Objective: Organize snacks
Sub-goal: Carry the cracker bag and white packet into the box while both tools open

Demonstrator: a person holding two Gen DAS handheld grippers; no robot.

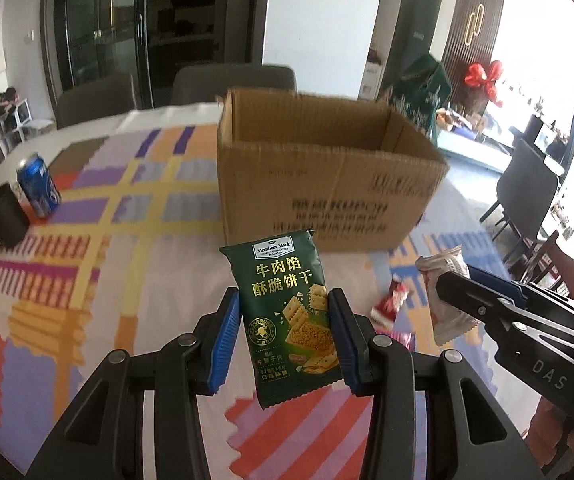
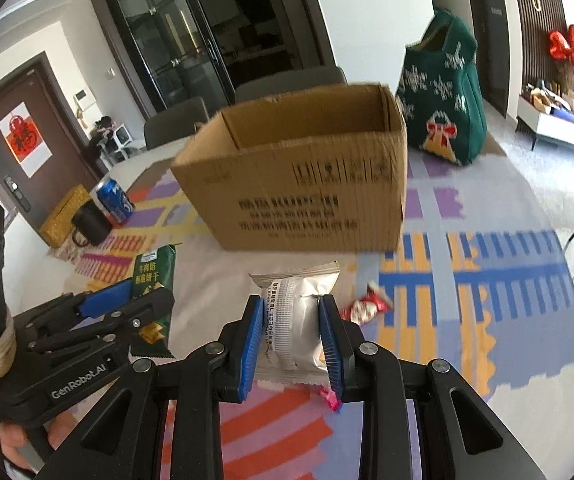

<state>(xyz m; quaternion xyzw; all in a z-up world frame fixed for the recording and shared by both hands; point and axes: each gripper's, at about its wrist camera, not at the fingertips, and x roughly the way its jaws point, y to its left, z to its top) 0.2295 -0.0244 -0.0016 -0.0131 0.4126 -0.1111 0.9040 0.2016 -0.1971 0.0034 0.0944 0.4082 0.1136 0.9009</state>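
My left gripper [image 1: 285, 334] is shut on a green cracker packet [image 1: 289, 312] and holds it upright above the patterned tablecloth, in front of an open cardboard box [image 1: 319, 172]. My right gripper [image 2: 290, 336] is shut on a white and silver snack packet [image 2: 297, 320], also held above the cloth in front of the box [image 2: 299, 184]. The right gripper with its white packet [image 1: 447, 300] shows at the right of the left wrist view. The left gripper with the green packet [image 2: 153, 276] shows at the left of the right wrist view. A red and white snack packet [image 2: 367, 306] lies on the cloth.
A blue soda can [image 1: 39, 186] and a black mug [image 1: 3, 218] stand at the table's far left. A green knitted bag [image 2: 443, 92] stands behind the box on the right. Chairs [image 1: 231, 80] line the far side. A small pink wrapper [image 2: 331, 396] lies under the right gripper.
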